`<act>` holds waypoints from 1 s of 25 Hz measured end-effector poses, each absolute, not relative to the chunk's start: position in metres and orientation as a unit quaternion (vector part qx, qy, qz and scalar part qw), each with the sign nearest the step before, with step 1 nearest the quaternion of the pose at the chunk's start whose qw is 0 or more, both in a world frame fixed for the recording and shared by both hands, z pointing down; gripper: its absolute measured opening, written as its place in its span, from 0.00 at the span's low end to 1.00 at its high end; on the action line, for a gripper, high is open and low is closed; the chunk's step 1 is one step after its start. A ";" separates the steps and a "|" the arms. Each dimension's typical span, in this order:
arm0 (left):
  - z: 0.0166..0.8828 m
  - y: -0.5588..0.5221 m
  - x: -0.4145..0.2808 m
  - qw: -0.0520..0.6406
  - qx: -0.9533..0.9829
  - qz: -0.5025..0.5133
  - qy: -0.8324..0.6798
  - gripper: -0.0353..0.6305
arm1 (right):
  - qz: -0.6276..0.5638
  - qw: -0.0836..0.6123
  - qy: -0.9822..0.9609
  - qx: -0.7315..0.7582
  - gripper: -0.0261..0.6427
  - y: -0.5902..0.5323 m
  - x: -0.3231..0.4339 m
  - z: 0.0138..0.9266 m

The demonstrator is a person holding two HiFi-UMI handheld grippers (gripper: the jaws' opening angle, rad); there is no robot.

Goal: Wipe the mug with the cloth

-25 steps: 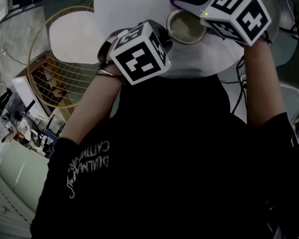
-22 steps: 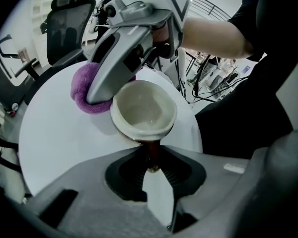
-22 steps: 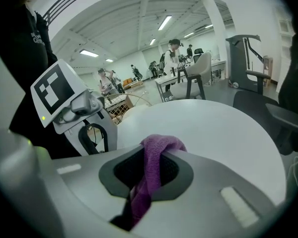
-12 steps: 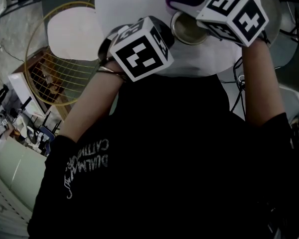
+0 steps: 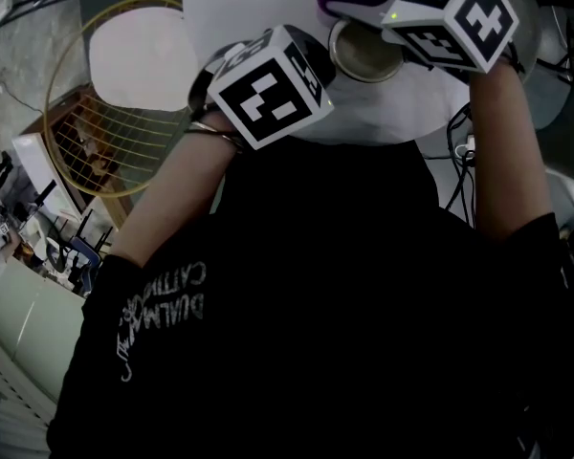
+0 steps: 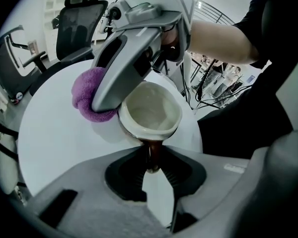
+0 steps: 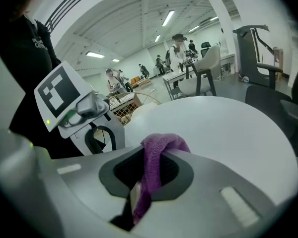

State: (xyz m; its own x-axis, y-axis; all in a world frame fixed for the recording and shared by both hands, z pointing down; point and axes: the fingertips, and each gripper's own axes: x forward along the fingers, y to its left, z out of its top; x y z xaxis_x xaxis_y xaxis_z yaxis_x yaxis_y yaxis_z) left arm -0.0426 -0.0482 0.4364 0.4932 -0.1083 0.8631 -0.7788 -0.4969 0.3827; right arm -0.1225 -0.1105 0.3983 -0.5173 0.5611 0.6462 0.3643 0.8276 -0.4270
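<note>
A cream-lined mug [image 6: 151,110] with a brown handle [image 6: 152,150] hangs over the round white table [image 6: 54,143]. My left gripper [image 6: 152,158] is shut on that handle. In the head view the mug [image 5: 364,54] shows between the two marker cubes, the left [image 5: 268,86] and the right [image 5: 454,15]. My right gripper [image 7: 153,162] is shut on a purple cloth [image 7: 156,155]. Seen in the left gripper view, the cloth [image 6: 87,95] is pressed against the mug's outer side beside the rim. The mug is hidden in the right gripper view.
A gold wire frame [image 5: 105,132] with a white round seat [image 5: 139,55] stands left of the table. Cables [image 5: 464,146] hang at the right. Office chairs [image 6: 79,24] ring the table's far edge. People [image 7: 179,48] stand far off in the room.
The right gripper has tilted slightly and edged up the picture, cloth still against the mug. The left gripper keeps its hold on the handle in place.
</note>
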 end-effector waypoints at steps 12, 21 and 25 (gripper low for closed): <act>0.437 -0.047 -0.040 0.426 0.760 0.399 -0.285 0.17 | 0.106 0.440 -0.840 -0.301 0.08 -0.100 -0.122 0.402; 0.440 -0.043 -0.042 0.426 0.758 0.405 -0.282 0.17 | 0.062 0.452 -0.825 -0.334 0.08 -0.089 -0.115 0.428; 0.439 -0.044 -0.042 0.430 0.757 0.403 -0.281 0.17 | 0.040 0.449 -0.823 -0.345 0.08 -0.088 -0.114 0.438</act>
State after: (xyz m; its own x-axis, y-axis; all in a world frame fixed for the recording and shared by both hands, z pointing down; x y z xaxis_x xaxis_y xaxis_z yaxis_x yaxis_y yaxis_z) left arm -0.0424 -0.0440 0.4391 0.5161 -0.0794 0.8528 -0.7729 -0.4723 0.4237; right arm -0.1137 -0.0884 0.4383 -0.3583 0.6042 0.7117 0.5315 0.7587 -0.3766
